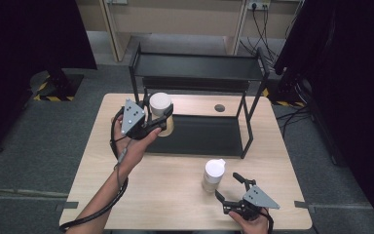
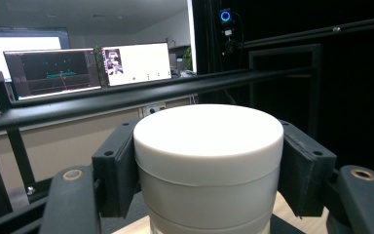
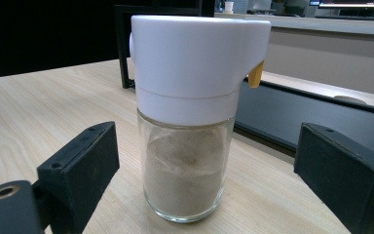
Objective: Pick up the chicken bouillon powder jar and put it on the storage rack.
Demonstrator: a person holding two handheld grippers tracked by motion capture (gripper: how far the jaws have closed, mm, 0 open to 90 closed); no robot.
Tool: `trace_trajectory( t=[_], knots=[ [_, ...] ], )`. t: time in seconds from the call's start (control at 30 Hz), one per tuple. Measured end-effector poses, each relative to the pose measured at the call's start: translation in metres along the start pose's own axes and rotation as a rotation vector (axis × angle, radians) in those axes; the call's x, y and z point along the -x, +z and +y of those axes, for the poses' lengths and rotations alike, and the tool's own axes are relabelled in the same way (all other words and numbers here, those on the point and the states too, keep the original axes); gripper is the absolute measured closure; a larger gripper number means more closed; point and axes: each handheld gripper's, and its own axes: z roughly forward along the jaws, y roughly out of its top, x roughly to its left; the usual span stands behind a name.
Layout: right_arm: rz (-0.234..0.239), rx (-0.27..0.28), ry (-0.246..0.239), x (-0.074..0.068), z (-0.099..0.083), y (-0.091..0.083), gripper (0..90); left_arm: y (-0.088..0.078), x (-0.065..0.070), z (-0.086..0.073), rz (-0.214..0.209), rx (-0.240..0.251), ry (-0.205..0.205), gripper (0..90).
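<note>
Left claw (image 1: 161, 118) pinching white-lidded jar (image 1: 160, 105) by its lid beside the black rack (image 1: 197, 68), likely for shelving; right claw (image 1: 228, 187) spread, spice shaker (image 1: 213, 175) just ahead on the surface (image 1: 175, 195), ungripped.

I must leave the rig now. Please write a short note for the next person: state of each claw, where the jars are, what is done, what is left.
Left claw: shut on the white-lidded jar, held in the air at the left end of the black rack.
Right claw: open, on the table, pointed at the shaker jar without touching it.
Done: first jar gripped and off the table.
Left: probably set it on the rack, then grip and place the shaker jar.
</note>
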Motion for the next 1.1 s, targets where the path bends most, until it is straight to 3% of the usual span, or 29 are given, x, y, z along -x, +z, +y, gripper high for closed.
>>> trace_trajectory(
  t=[0.4, 1.1],
  knots=[
    [-0.001, 0.000, 0.000, 0.000, 0.000, 0.000, 9.3, 0.007, -0.002, 0.019, 0.013, 0.021, 0.010, 33.0],
    [-0.006, 0.002, 0.001, -0.001, 0.000, 0.000, 9.4, 0.020, -0.010, 0.046, 0.060, 0.034, -0.008, 33.1]
  ],
)
